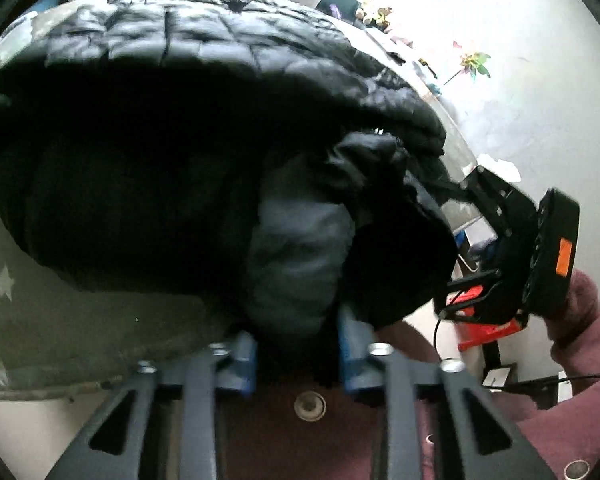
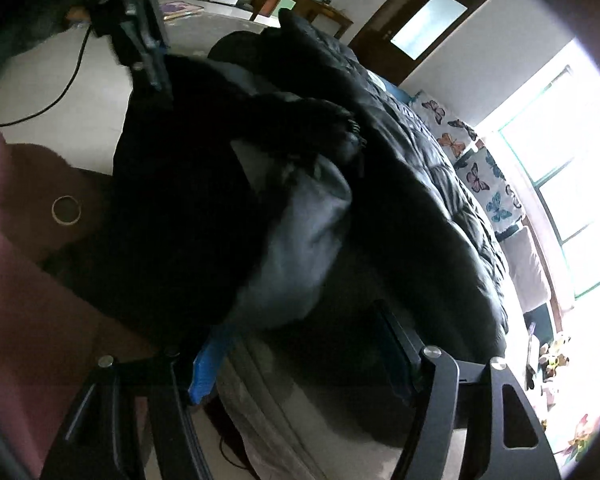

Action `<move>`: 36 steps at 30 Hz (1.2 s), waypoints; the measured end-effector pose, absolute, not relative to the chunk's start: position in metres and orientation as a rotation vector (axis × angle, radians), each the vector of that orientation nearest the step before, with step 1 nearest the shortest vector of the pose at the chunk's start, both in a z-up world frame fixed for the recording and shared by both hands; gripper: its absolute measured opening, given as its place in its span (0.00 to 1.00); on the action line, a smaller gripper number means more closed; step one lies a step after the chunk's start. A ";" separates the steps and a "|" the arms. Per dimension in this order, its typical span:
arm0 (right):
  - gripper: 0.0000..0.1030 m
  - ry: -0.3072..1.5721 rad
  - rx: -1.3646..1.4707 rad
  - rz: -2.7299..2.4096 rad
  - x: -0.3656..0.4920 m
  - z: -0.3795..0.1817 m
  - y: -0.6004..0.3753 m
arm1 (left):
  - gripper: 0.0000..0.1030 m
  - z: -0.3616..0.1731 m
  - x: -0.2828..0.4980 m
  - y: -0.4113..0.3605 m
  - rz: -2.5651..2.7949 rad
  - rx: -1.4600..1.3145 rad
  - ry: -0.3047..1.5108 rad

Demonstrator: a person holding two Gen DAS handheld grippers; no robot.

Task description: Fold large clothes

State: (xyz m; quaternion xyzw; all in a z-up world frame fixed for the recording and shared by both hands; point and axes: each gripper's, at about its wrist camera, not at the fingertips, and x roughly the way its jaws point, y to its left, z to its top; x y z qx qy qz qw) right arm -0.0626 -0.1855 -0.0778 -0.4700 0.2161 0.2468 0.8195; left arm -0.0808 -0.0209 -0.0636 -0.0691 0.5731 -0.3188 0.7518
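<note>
A large black quilted puffer jacket (image 1: 188, 92) lies across a bed, its grey lining (image 1: 296, 256) showing at the near edge. My left gripper (image 1: 298, 356) with blue pads is shut on a bunch of the jacket's hem. My right gripper (image 1: 456, 196) shows at the right of the left wrist view, its fingers against the jacket's edge. In the right wrist view, the jacket (image 2: 412, 184) and lining (image 2: 300, 248) bulge between my right gripper's (image 2: 300, 356) spread fingers; whether the fabric is clamped cannot be told. The left gripper (image 2: 148, 52) shows at top left.
The bed has a grey star-print sheet (image 1: 60, 312) and butterfly-print pillows (image 2: 472, 160) at its head. A bright window (image 2: 572, 184) lies beyond the bed. A dark wooden door (image 2: 416, 20) and a desk are at the far wall. Pale floor (image 2: 60, 80) lies beside the bed.
</note>
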 end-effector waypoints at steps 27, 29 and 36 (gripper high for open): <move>0.22 0.404 -0.380 0.529 -0.023 0.020 -0.202 | 0.77 0.010 -0.089 0.068 -0.509 0.067 0.901; 0.22 0.400 -0.365 0.526 -0.020 0.024 -0.204 | 0.77 0.004 -0.089 0.062 -0.470 0.161 0.881; 0.22 0.393 -0.363 0.513 -0.011 0.030 -0.204 | 0.85 -0.016 -0.096 0.033 -0.312 0.497 0.639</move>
